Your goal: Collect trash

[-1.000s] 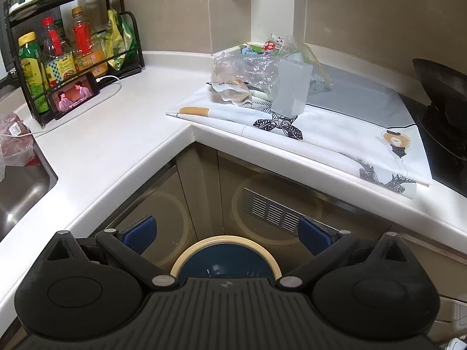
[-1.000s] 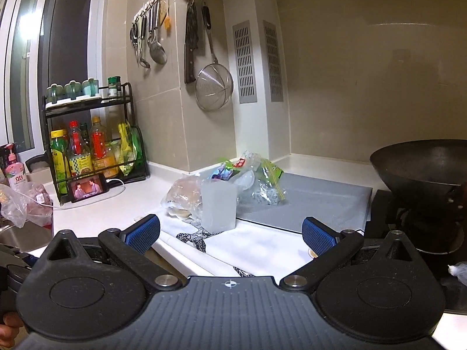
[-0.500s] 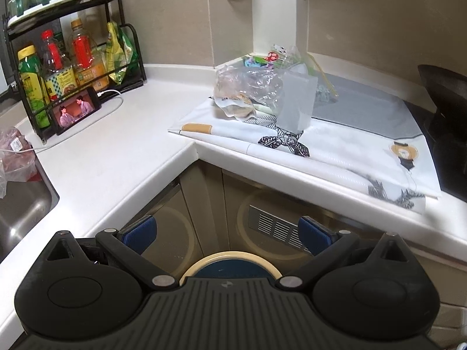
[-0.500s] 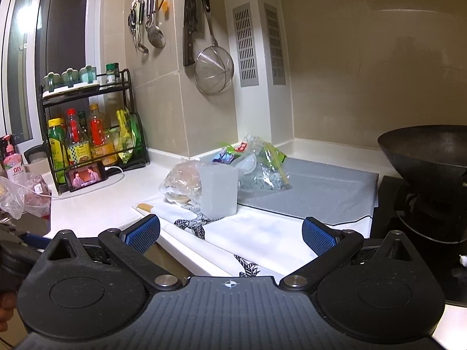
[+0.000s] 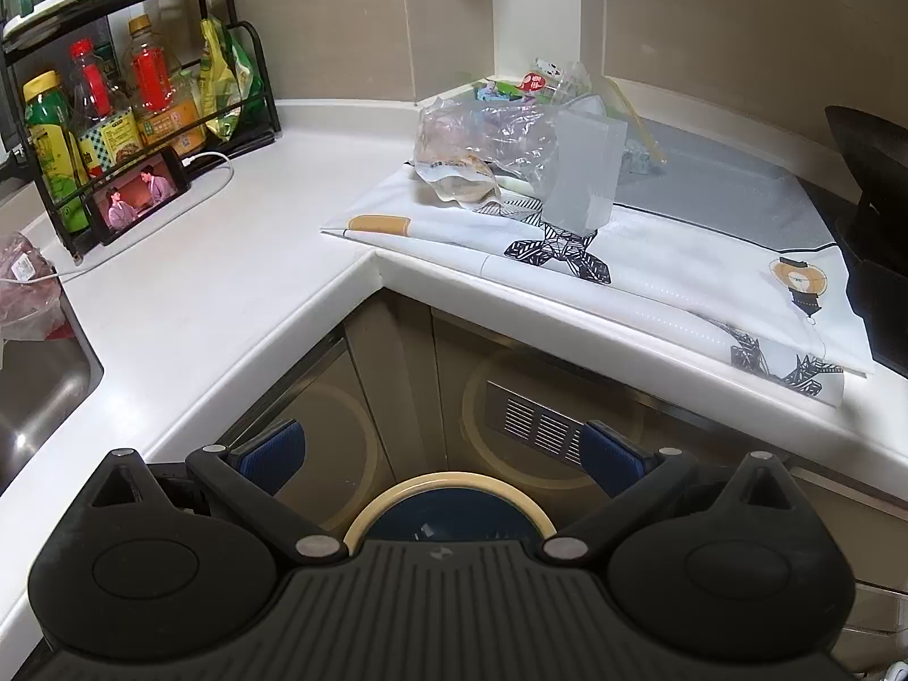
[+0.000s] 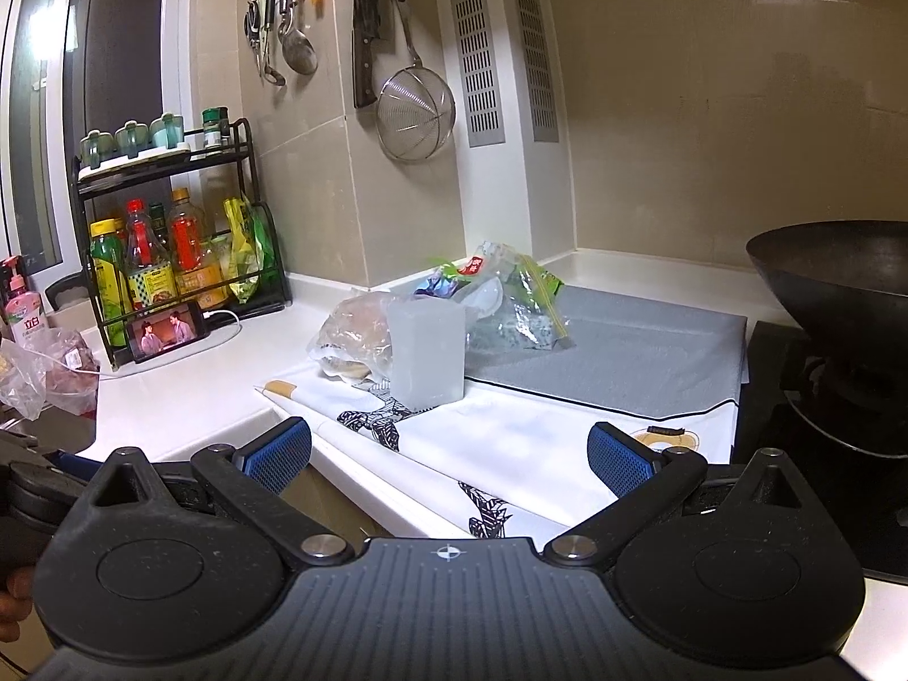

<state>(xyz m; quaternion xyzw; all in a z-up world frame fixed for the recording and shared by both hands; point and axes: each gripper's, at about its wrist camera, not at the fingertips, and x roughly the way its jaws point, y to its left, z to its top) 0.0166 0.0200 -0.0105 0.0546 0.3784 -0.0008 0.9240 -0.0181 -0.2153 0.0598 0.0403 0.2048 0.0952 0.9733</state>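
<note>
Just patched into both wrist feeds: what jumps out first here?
A heap of crumpled plastic bags sits in the counter corner behind a frosted plastic cup on the patterned mat. Left, a phone plays video under the bottle rack; a black wok stands right.

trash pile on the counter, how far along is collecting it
Nothing looks collected yet. The trash pile of plastic bags and wrappers sits untouched on the mat beside the frosted cup. In hand: nothing, the left gripper and right gripper are both open and empty. The bin waits below. All the picking up is left.
</note>
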